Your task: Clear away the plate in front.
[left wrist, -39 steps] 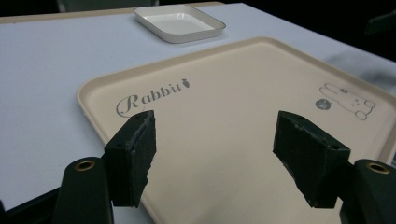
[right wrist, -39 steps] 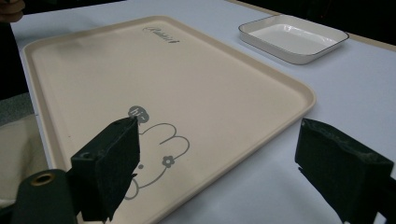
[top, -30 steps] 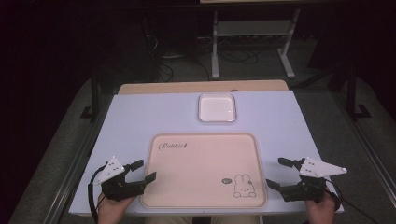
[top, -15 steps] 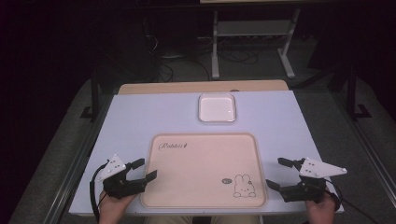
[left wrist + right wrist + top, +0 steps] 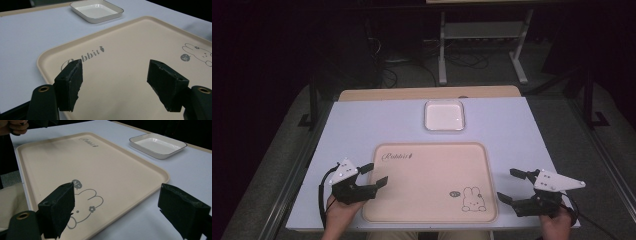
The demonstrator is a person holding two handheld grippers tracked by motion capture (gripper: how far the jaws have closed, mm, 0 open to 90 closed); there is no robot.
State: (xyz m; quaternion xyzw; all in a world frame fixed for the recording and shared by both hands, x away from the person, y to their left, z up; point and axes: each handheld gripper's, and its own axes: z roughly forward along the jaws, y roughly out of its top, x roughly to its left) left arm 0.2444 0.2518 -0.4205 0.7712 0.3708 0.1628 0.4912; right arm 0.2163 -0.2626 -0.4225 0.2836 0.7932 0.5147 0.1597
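A cream tray (image 5: pixel 429 175) with a rabbit drawing lies at the table's near middle. My left gripper (image 5: pixel 375 173) hovers at the tray's left edge, open, with nothing between its jaws. Off the tray's right edge, my right gripper (image 5: pixel 508 185) is also open and holds nothing. In the left gripper view the left gripper (image 5: pixel 117 85) stands wide apart over the tray (image 5: pixel 130 52). In the right gripper view the right gripper (image 5: pixel 121 211) straddles the near corner of the tray (image 5: pixel 75 157).
A white square dish (image 5: pixel 444 115) sits beyond the tray at the table's middle back, also seen as the dish (image 5: pixel 96 10) and the dish (image 5: pixel 157 145). The lavender table top (image 5: pixel 362 125) ends at a wooden strip at the far side. The person's other hand (image 5: pixel 16 126) shows far off.
My left gripper has shifted slightly forward and right, over the tray's left edge. The right gripper has stayed put.
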